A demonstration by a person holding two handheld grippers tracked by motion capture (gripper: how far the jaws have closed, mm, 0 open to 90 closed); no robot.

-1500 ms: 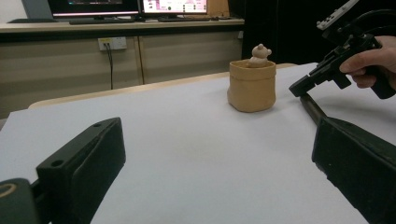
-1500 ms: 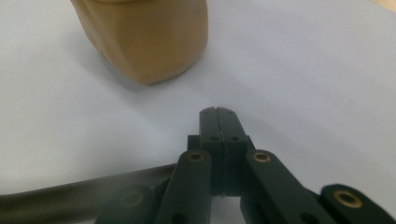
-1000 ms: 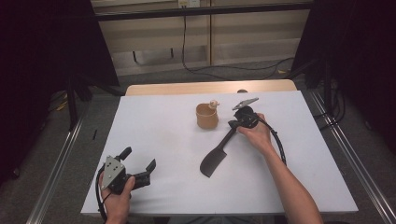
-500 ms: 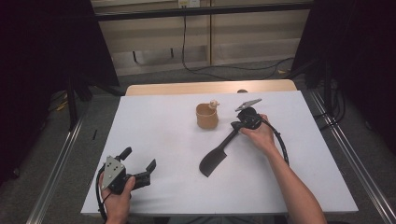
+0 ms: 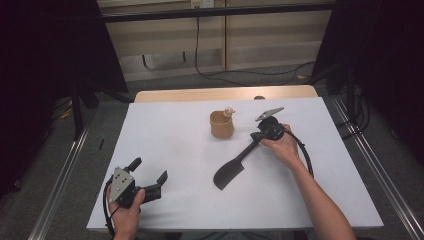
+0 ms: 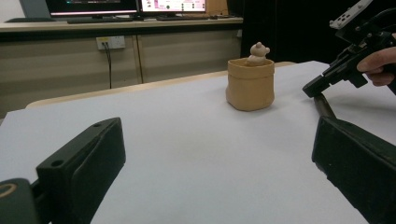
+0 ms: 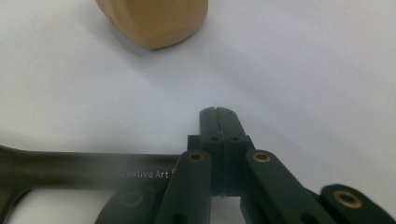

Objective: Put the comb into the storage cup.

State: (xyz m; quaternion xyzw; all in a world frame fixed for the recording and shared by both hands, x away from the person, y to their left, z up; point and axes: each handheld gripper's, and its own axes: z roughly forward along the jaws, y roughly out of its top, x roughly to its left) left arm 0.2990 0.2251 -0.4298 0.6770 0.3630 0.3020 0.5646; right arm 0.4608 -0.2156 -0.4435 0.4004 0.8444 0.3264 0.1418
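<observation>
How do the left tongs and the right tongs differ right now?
The left tongs stand wide open with nothing between the jaws; the right tongs are shut, jaws pressed together. The left tongs sit at the near left edge of the white table, far from everything; the right tongs lie at the handle end of the black spatula, near the tan cup. Both are black and hand-held.

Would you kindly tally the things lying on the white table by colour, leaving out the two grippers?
Black: 1, the spatula
Tan: 1, the cup
Cream: 1, the small bear figure at the cup's rim
Total: 3
</observation>
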